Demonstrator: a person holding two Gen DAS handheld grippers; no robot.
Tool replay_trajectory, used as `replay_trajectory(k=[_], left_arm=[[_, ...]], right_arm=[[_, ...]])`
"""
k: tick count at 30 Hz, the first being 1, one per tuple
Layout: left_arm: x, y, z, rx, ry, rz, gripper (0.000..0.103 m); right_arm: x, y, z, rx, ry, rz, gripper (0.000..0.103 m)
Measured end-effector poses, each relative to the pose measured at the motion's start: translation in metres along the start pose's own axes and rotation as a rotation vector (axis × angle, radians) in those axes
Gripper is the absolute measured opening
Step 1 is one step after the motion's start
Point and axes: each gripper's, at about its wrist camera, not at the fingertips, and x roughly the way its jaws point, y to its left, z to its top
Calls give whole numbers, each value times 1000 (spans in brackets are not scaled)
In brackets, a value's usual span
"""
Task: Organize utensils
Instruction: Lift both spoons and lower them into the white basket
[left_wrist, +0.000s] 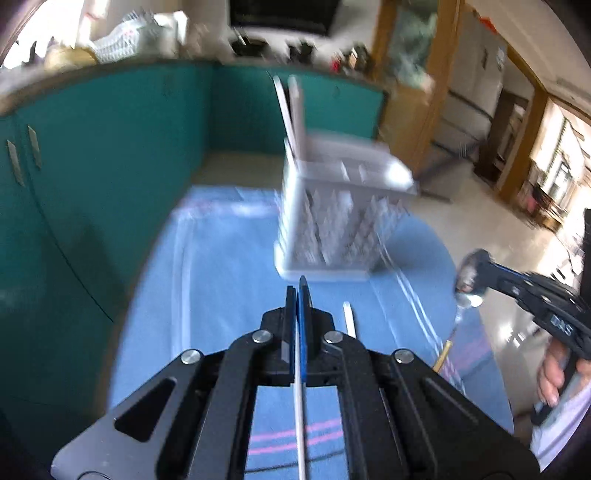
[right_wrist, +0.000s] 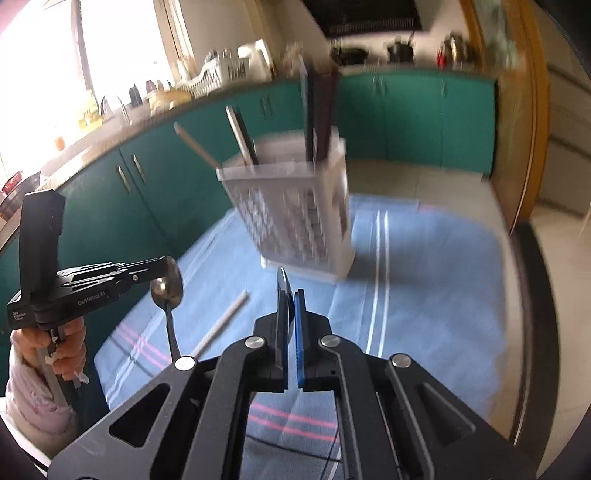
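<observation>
A white slotted utensil caddy (left_wrist: 343, 218) stands on the blue cloth (left_wrist: 229, 258), with several handles sticking up; it also shows in the right wrist view (right_wrist: 295, 214). My left gripper (left_wrist: 298, 291) is shut on a white chopstick (left_wrist: 300, 406) that runs back between the fingers. In the right wrist view the left gripper (right_wrist: 162, 264) is beside a metal spoon (right_wrist: 168, 291); whether the spoon is held or lies on the cloth is unclear. My right gripper (right_wrist: 290, 291) is shut with nothing seen between its fingers, short of the caddy. A second white chopstick (right_wrist: 221, 323) lies on the cloth.
Teal cabinets (left_wrist: 92, 166) under a countertop run behind and to the left of the table. The table's rounded right edge (right_wrist: 532, 295) drops to a tiled floor. A gold-handled utensil (left_wrist: 441, 356) lies near the spoon (left_wrist: 467, 299).
</observation>
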Motion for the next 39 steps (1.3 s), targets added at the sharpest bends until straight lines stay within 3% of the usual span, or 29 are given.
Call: replay_trajectory(k=[9,14,19,24,28,33,39], left_arm=[[-63,3,91,-78,-311,138,1],[-51,4,140,-137,-371,228,1],[-24,-2,168,-157,-390,321,1],[19,-12,165,-129,-329,372,1],[45,-18,158,-89,-287,399,1],[62,-23,152,-61,-251,408,2],[56,-19,144,-70,-246,383,2]], right_arm=[[-44,23,80,-47,-293,-125,3],[-39,30,129,-87,-396,-181,3],[-17,31,163,-126,-463,-311,2],[30,26,170,-173,-426,-436,2],[65,17,166,-202,-358,-480,2],[84,19,154,-232,-302,-476,2],[78,24,146,-221,-284,-448,4]])
